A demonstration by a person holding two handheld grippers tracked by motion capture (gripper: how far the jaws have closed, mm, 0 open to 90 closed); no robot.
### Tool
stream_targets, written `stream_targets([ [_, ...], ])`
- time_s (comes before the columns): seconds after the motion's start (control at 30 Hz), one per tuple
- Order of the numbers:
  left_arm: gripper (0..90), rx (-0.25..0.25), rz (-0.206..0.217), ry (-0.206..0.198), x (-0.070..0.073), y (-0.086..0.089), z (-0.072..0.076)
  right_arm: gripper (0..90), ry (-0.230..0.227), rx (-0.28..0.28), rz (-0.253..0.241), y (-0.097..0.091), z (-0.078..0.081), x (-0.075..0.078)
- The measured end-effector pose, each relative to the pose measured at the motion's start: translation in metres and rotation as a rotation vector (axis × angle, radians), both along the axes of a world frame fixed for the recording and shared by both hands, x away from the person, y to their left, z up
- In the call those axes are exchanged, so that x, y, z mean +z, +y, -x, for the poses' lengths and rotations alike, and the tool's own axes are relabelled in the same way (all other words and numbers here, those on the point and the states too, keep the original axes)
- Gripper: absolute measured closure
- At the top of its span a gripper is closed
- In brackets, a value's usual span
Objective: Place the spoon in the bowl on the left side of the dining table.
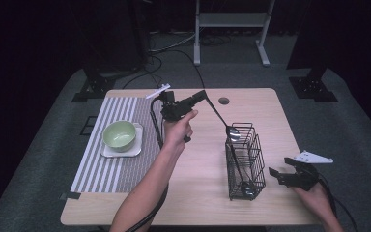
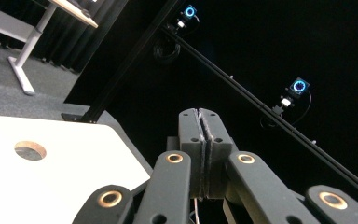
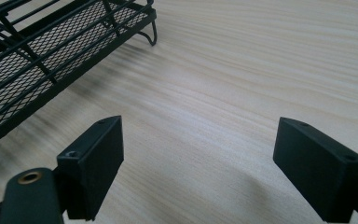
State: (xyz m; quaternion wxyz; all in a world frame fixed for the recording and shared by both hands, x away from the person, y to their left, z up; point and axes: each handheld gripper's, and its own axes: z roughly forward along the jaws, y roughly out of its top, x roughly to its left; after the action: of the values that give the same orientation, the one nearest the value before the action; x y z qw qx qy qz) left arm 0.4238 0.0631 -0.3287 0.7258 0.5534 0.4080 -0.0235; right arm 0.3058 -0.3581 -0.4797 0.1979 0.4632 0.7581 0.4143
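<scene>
Left tool [image 1: 204, 94]: raised over desk [image 1: 193, 193], jaws clamped on handle end of spoon [image 1: 221, 118]. Spoon: long axis slanting down and away from tool tip, bowl at top rim of wire rack [image 1: 245, 162], just at far end. Rack: below and beyond tool along that same line; another utensil inside. Right tool [image 1: 280, 170]: jaws apart, empty, low beside rack, nearer to it yet idle. Likely next: lowering along spoon axis into rack. Bowl [image 1: 120, 134] on mat [image 1: 111, 145], opposite side.

Left gripper [image 1: 200, 95] raised, jaws pressed together, right gripper [image 1: 280, 172] low, jaws apart
</scene>
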Motion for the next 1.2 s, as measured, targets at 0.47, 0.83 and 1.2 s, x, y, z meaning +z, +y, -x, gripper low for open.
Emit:
stream_targets([
  [0.47, 89.1, 0.034, -0.014, 0.004, -0.002, 0.017, 0.000, 14.9, 0.001, -0.002, 0.000, 0.000, 0.000, 0.000],
  [0.83, 89.1, 0.072, -0.019, 0.004, -0.002, 0.036, 0.000, 14.9, 0.006, -0.004, 0.008, 0.001, -0.001, -0.001],
  [1.2, 89.0, 0.097, -0.027, 0.011, -0.006, 0.049, 0.001, 14.9, 0.009, -0.002, 0.013, 0.001, -0.001, -0.001],
])
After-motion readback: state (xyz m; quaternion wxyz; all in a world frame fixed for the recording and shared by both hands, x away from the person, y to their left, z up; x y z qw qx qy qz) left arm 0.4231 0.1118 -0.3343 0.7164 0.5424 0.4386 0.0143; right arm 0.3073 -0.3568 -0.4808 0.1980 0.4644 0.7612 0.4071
